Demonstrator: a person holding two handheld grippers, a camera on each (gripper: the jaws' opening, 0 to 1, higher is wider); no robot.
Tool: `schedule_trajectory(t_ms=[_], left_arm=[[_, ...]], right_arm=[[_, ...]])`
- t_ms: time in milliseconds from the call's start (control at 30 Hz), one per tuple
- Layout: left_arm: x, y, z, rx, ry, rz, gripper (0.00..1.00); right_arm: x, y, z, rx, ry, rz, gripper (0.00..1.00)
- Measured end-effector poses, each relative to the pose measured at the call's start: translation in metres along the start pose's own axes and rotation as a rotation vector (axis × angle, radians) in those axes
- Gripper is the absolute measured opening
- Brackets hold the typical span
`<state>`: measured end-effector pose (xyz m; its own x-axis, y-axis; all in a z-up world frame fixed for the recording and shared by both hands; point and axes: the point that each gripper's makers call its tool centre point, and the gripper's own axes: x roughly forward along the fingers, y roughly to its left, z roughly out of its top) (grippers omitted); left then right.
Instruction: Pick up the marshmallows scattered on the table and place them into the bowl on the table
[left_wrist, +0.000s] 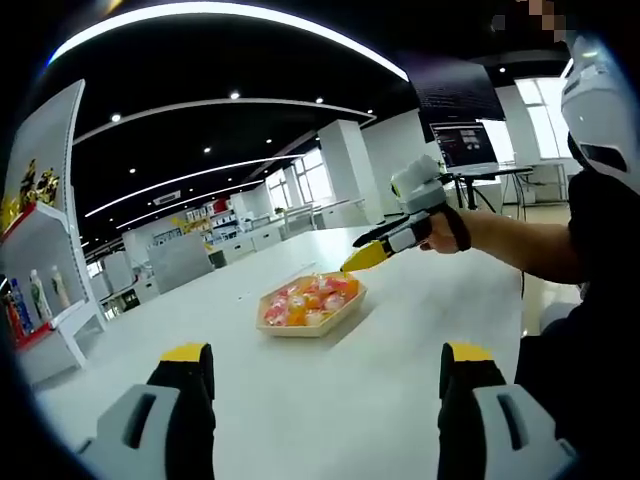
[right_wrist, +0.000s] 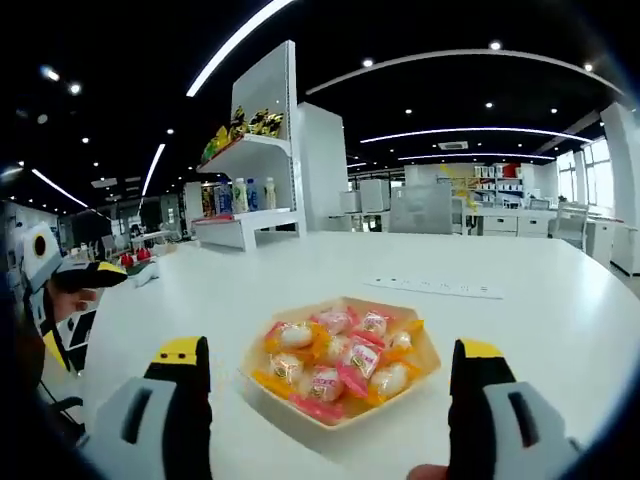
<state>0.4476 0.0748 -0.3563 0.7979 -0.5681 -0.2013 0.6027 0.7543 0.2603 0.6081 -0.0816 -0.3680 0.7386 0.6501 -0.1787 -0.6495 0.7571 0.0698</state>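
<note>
The left gripper view looks across the worktop (left_wrist: 400, 340) from farther back; the right gripper view sits close above the shared bowl (left_wrist: 312, 304) (right_wrist: 340, 365).

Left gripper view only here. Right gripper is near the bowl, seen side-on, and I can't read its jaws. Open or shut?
Observer: Open. The right gripper has its jaws wide apart, nothing between them.
Operator: Bowl contents, close up?
Observer: The bowl is heaped with individually wrapped marshmallows, pink, orange and white.
Operator: Anything past it?
Observer: A flat white strip lies on the table beyond the bowl.
</note>
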Motion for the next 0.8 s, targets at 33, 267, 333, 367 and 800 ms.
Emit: schedule_trajectory(t_ms=[33, 267, 333, 367, 800], left_arm=[[0.000, -0.001, 0.000, 0.003, 0.000, 0.000, 0.93], [-0.004, -0.006, 0.001, -0.005, 0.003, -0.001, 0.93], [-0.005, -0.011, 0.001, -0.004, 0.004, -0.008, 0.93], [-0.005, -0.012, 0.001, -0.004, 0.004, -0.011, 0.93], [-0.011, -0.045, 0.009, -0.001, -0.007, -0.044, 0.93]], right_arm=[[-0.006, 0.002, -0.002, -0.016, 0.005, 0.000, 0.97], [-0.053, 0.015, -0.017, -0.108, 0.040, 0.011, 0.97], [-0.068, 0.022, -0.022, -0.084, 0.049, 0.034, 0.97], [-0.073, 0.025, -0.023, -0.065, 0.050, 0.044, 0.97], [-0.161, 0.019, -0.037, -0.070, 0.112, 0.006, 0.97]])
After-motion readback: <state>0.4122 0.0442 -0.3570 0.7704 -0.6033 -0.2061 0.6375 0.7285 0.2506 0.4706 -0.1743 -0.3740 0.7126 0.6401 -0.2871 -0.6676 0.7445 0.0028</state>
